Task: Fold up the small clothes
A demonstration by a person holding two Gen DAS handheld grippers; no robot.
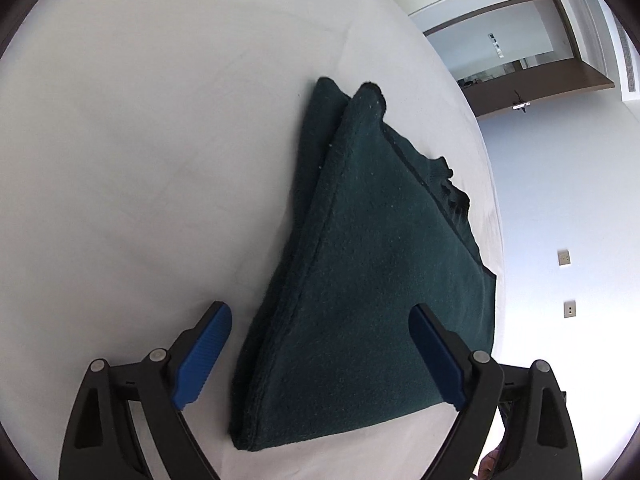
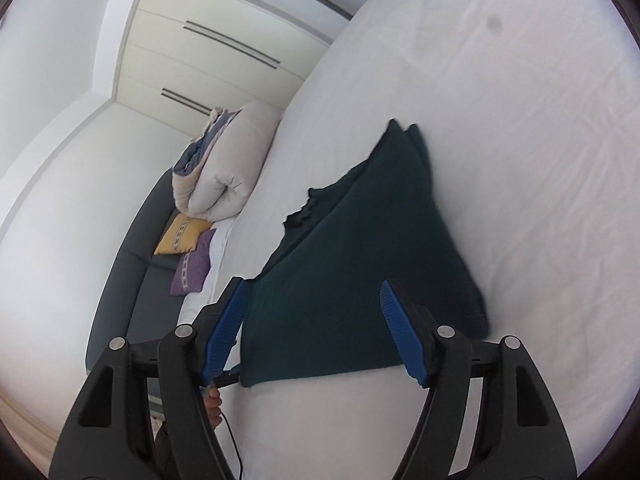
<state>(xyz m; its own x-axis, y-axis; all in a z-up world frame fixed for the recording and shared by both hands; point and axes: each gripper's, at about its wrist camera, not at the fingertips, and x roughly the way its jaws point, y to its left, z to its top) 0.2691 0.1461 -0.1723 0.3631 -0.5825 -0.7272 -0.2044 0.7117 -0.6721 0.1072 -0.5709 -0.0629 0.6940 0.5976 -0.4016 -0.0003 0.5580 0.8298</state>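
The dark green garment (image 1: 360,280) lies folded in layers on the white bed (image 1: 140,160), near the bed's edge. The left hand-held gripper (image 1: 320,320) stands wide apart above the near end of the garment, its blue pads clear of the fabric and gripping nothing. The right hand-held gripper (image 2: 314,292) is likewise parted over the garment (image 2: 360,264), holding nothing; beyond the bed (image 2: 500,140) a rolled duvet (image 2: 228,164) rests on a grey sofa (image 2: 132,276).

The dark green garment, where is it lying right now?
The dark green garment lies folded on the white bed sheet, near its edge, just ahead of both open grippers; in the right wrist view, left of it sits a rolled duvet.
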